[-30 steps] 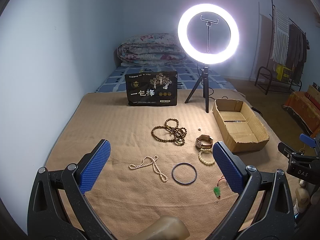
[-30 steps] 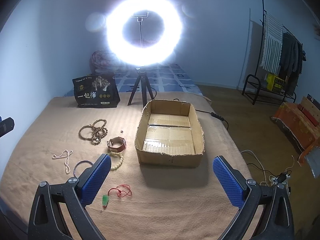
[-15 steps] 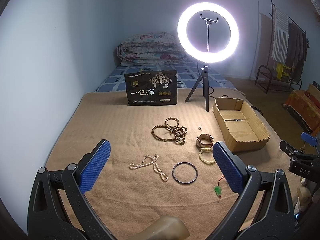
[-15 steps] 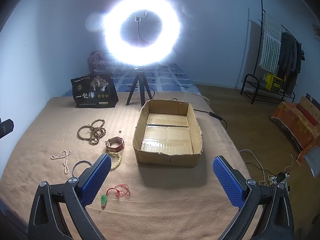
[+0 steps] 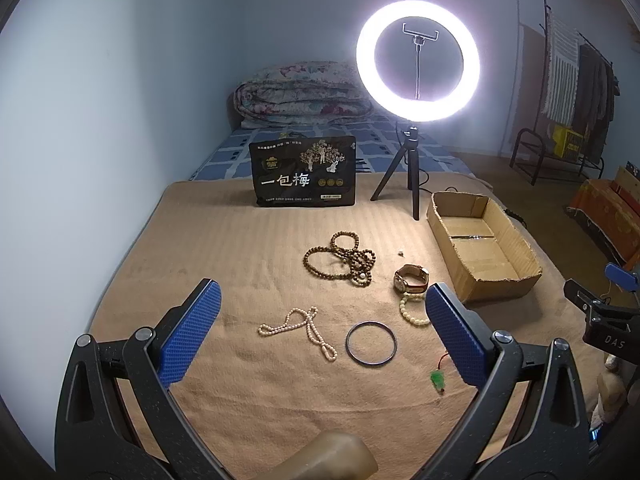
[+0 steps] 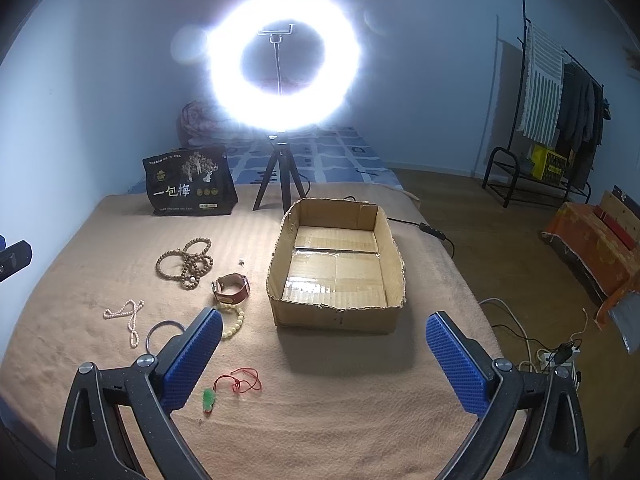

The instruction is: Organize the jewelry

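Jewelry lies on a tan blanket (image 5: 240,248): a brown bead necklace (image 5: 344,258), a brown-strap watch (image 5: 410,279), a cream bead bracelet (image 5: 412,312), a pearl necklace (image 5: 304,326), a dark bangle (image 5: 371,343) and a green pendant on red cord (image 5: 438,380). An empty cardboard box (image 6: 338,264) stands to their right. My left gripper (image 5: 320,332) is open above the pearl necklace and bangle. My right gripper (image 6: 324,356) is open and empty before the box, with the pendant (image 6: 209,398) by its left finger.
A lit ring light on a tripod (image 5: 416,64) and a black printed bag (image 5: 304,176) stand at the blanket's far end. A folded quilt (image 5: 300,96) lies behind. A clothes rack (image 6: 560,120), cables and a power strip (image 6: 556,356) are on the floor to the right.
Both grippers drifted only slightly; the scene shifted a little in the right wrist view. Nothing was picked up or moved.
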Demonstrator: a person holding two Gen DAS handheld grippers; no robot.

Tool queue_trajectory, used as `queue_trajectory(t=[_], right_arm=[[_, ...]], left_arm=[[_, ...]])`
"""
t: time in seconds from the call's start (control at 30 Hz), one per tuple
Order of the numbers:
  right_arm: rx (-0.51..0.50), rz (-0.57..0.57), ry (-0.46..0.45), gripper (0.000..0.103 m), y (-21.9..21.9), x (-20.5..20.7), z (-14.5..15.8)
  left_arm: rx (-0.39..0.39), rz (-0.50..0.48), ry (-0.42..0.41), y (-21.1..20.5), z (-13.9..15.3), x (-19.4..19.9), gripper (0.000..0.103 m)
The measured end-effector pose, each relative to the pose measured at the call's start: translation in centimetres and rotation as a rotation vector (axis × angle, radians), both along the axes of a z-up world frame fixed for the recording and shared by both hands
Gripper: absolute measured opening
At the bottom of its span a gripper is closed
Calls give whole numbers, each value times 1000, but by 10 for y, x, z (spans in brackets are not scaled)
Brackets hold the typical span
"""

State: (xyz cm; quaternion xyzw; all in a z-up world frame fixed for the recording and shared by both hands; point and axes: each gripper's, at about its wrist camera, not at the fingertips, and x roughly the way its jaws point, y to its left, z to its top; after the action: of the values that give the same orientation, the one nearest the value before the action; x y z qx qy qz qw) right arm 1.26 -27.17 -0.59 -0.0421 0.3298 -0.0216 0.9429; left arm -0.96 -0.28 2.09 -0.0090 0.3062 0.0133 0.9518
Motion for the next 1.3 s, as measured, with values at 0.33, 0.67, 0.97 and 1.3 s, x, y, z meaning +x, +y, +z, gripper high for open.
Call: queue_trajectory(t=[0.33,0.67,0.97,1.3], right_arm=[[18,7,31,103,-2,5,-6],[44,61,90,103,0,14,-26],[46,107,170,101,5,26,-47],[119,181,292,91,13,39,-80]], left_arm=[[-1,4,28,13,-24,13,103],[-41,-32,84,26,-49,48,103],[-86,-63,140,31,-69,90,99],[-187,-96,226,27,-96,150,87]])
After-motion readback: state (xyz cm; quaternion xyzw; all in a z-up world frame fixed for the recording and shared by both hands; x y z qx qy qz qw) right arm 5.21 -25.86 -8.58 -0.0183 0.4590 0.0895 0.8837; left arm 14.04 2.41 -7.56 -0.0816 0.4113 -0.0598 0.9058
